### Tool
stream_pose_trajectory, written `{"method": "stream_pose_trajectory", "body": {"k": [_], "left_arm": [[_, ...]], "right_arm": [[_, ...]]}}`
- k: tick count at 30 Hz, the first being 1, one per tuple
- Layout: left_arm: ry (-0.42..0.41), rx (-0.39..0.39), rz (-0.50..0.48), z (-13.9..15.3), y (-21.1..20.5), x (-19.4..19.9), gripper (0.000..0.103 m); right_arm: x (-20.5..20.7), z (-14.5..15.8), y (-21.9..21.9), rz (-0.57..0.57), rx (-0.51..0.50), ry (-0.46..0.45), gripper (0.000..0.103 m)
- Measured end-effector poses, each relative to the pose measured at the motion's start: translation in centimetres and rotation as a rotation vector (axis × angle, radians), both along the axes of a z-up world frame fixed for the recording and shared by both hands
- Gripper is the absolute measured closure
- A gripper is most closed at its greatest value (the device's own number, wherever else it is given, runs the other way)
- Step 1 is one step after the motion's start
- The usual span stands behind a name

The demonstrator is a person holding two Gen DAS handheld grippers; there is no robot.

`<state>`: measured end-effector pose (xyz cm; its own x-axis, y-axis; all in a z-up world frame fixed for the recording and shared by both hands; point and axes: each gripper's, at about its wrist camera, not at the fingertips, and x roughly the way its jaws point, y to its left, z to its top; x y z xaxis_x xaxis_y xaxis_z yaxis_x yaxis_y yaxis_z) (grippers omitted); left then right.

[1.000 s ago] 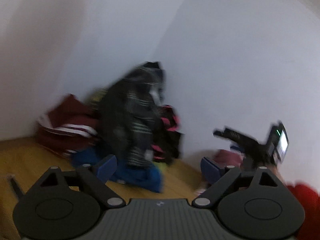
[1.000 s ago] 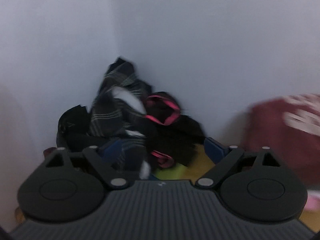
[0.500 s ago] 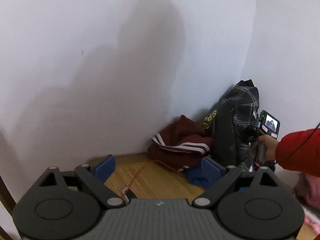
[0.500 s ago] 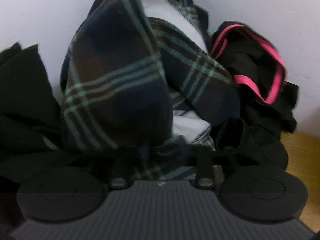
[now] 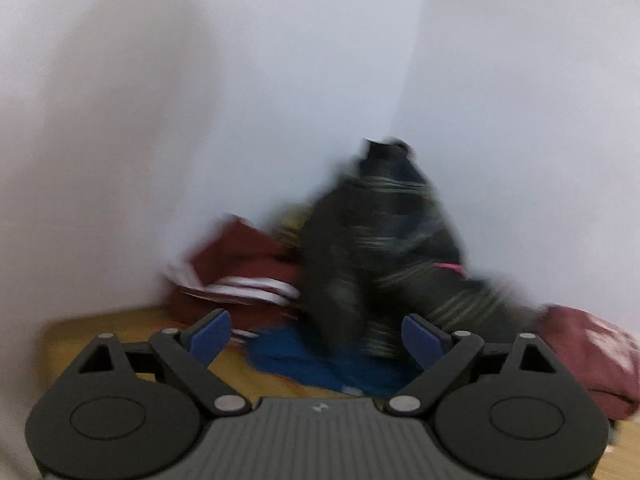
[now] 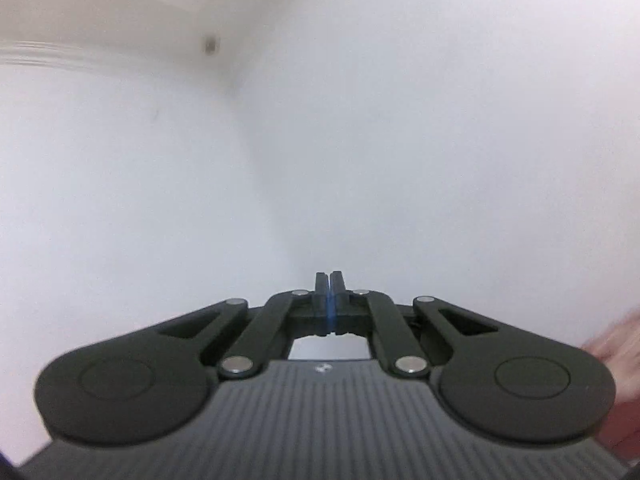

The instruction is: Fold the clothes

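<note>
Left view, fingers: my left gripper (image 5: 316, 330) is spread wide and empty.
Left view, clothes: the blurred heap (image 5: 360, 264) lies just past the fingertips in the wall corner: a dark plaid shirt (image 5: 392, 216) on top, soft and slumped; a maroon striped top (image 5: 240, 276) left of the fingers; blue cloth (image 5: 320, 364) between them.
Left view, advice: I'd pinch one edge only.
Right view, fingers: my right gripper (image 6: 330, 280) is pressed together on nothing, facing the bare wall (image 6: 360, 160); no clothes ahead.

Dark plaid shirt (image 5: 384, 240), pale stripes. Maroon garment (image 5: 240, 264), white stripes. Blue cloth (image 5: 320, 364). Second maroon piece (image 5: 588, 356), white print. Pink trim (image 5: 450, 267). Wood-yellow floor (image 5: 120, 328). White walls (image 5: 280, 80). Blue-padded black fingers (image 5: 210, 330).
</note>
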<state>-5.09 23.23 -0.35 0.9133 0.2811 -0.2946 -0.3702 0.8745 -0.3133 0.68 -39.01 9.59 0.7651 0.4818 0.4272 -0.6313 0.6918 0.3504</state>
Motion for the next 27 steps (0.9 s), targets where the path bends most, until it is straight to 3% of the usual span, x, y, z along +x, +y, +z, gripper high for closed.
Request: {"method": "stream_pose_trajectory", "body": {"k": [2, 4, 5, 6, 7, 8, 9, 12, 15, 18, 20, 23, 25, 26, 27], "left_arm": [[-0.007, -0.001, -0.077, -0.1, -2.7, 1.7, 0.008], [0.019, 0.012, -0.107, -0.5, -5.5, 3.5, 0.008], [0.026, 0.002, -0.123, -0.7, -6.8, 4.0, 0.008], [0.032, -0.007, -0.14, -0.8, -8.1, 4.6, 0.007], [0.039, -0.017, -0.156, -1.0, -9.4, 5.1, 0.006], [0.046, -0.027, -0.173, -1.1, -10.7, 5.6, 0.003], [0.052, -0.035, -0.19, -1.3, -12.0, 6.2, 0.001], [0.031, 0.092, -0.245, -3.2, -14.1, 8.6, 0.0], [0.131, 0.093, -0.292, -4.4, -13.2, 13.8, 0.001], [0.186, 0.134, -0.189, -5.8, -10.1, 20.2, 0.001], [0.239, 0.085, -0.092, -6.8, -7.6, 24.9, 0.002], [0.345, -0.068, -0.141, -9.2, -4.8, 31.3, 0.003], [0.415, -0.145, -0.15, -10.7, -3.4, 34.3, 0.025], [0.439, -0.172, -0.137, -11.4, -2.8, 35.1, 0.063], [0.463, -0.197, -0.125, -11.9, -2.3, 35.9, 0.088]], "right_arm": [[-4.7, 1.0, -5.7, -0.183, -0.079, 0.029, 0.098], [-7.4, -0.1, -9.0, -0.295, -0.138, 0.144, 0.094], [-8.5, -1.0, -10.2, -0.331, -0.164, 0.211, 0.083], [-9.5, -1.9, -11.5, -0.368, -0.19, 0.279, 0.055], [-10.1, -3.3, -11.7, -0.366, -0.221, 0.341, 0.036], [-10.7, -4.6, -11.9, -0.363, -0.253, 0.404, 0.007], [-11.2, -6.0, -11.5, -0.337, -0.293, 0.436, 0.001], [-11.7, -9.3, -9.2, -0.242, -0.393, 0.54, 0.002], [-10.6, -11.1, -6.5, -0.164, -0.345, 0.613, 0.003], [-9.3, -11.2, -3.9, -0.12, -0.323, 0.632, 0.003], [-8.9, -10.8, -3.0, -0.118, -0.351, 0.64, 0.003], [-8.0, -11.4, -0.5, -0.128, -0.426, 0.658, 0.003], [-7.6, -12.0, 0.0, -0.134, -0.433, 0.692, 0.003], [-7.7, -12.2, 0.1, -0.129, -0.424, 0.704, 0.003], [-7.9, -12.2, 0.2, -0.132, -0.416, 0.706, 0.003]]}}
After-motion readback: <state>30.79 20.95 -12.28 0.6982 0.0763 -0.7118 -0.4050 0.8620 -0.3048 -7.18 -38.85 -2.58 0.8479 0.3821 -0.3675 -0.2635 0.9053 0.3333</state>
